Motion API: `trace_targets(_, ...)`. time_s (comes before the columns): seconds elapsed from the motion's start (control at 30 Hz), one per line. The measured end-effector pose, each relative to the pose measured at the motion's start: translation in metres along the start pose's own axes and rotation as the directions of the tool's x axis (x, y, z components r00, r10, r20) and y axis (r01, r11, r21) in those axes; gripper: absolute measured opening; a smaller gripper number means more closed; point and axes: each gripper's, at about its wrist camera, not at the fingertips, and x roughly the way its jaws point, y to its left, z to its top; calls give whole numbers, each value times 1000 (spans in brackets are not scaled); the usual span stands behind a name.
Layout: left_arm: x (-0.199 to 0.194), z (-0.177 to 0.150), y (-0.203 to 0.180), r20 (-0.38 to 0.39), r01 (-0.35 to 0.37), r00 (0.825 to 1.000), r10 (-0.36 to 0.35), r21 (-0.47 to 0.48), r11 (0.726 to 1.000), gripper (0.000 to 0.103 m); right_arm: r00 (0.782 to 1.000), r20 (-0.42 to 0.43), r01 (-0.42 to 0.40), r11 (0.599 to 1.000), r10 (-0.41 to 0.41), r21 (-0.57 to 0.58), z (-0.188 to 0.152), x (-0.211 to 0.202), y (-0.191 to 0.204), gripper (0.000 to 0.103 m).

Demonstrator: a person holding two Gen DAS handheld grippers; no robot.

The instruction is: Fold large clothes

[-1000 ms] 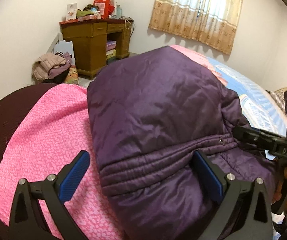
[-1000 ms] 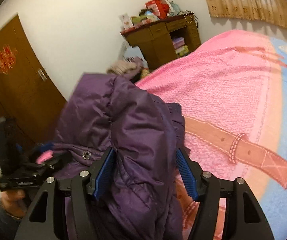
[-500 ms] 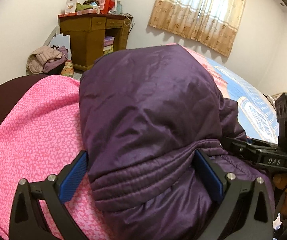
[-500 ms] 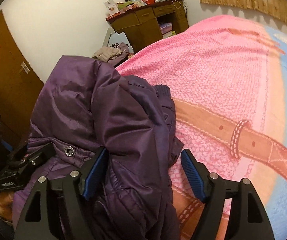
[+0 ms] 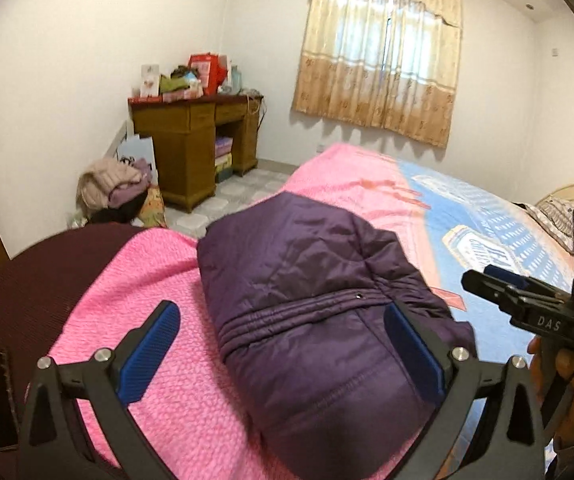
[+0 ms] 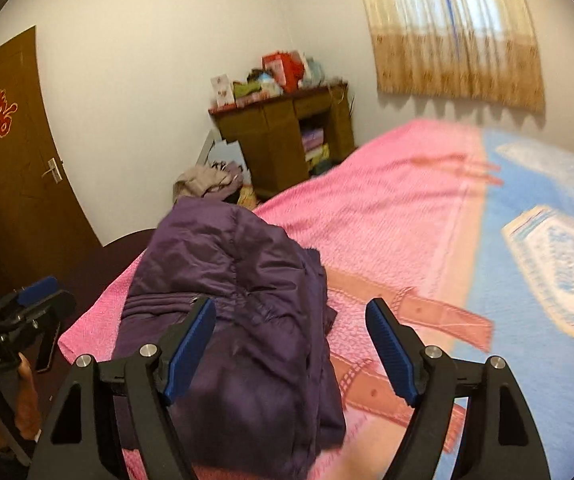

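Nearest to me, my left tongs [image 5: 281, 346] stand wide apart with nothing between the blue pads; the left pad [image 5: 149, 350] is over the pink blanket and the right pad sits at the edge of the purple jacket [image 5: 311, 300], though I cannot tell if it touches the cloth. My right tongs [image 6: 291, 342] are also spread wide and hold nothing, their left pad [image 6: 189, 346] in front of the jacket and the other pad over the blanket. In the left wrist view I see the right tongs off to the right, held in a hand [image 5: 563, 368] clear of the jacket. The right wrist view is somewhat blurred.

The jacket lies folded into a thick bundle on the bed [image 5: 499, 240], near the foot end, on the pink part of the blanket [image 5: 135, 280]. Its quilted, ribbed band runs across the bundle, and a small snap shows on it. On the right side the folded layers bulge and hang a little loose.

Past the jacket the blanket turns from pink to blue, with a brown belt pattern [image 6: 419, 312] beside the bundle. Further off, a heap of clothes [image 5: 115, 188] lies on the floor next to a wooden desk [image 5: 191, 148] loaded with boxes. A brown door [image 6: 11, 184] with a red ornament is on the left wall, and a curtain [image 5: 379, 60] covers the window on the far wall.
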Motion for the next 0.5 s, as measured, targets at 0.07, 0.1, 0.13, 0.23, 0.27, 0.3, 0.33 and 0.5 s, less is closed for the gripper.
trace_targets(0.07,-11,0,-1,20,6,1000,-6,11,1000,103,1000,13,6,1000,-6,-1,-4,-12,7,78)
trace_targets(0.1,-11,2,0,27,6,1000,-6,16,1000,103,1000,17,2,1000,-2,0,-3,-16,10,78)
trace_targets(0.13,-13,3,-3,35,6,999,-7,28,1000,103,1000,21,1,1000,-1,-1,-4,-24,13,78)
trace_targets(0.23,-17,5,-8,45,8,999,-9,42,999,103,999,39,8,1000,-8,-15,-5,-39,20,78)
trace_targets(0.27,-17,5,-8,48,15,999,-17,39,999,103,999,48,7,1000,-6,-18,-4,-44,21,78)
trace_targets(0.3,-17,5,-8,47,19,999,-21,34,999,103,999,53,9,1000,-8,-18,-4,-46,22,78)
trace_targets(0.33,-17,4,-9,45,19,999,-20,31,999,103,998,57,10,1000,-9,-19,-3,-50,23,78)
trace_targets(0.5,-17,3,-5,42,24,999,-25,16,1000,103,997,75,6,1000,-4,-31,1,-57,28,78)
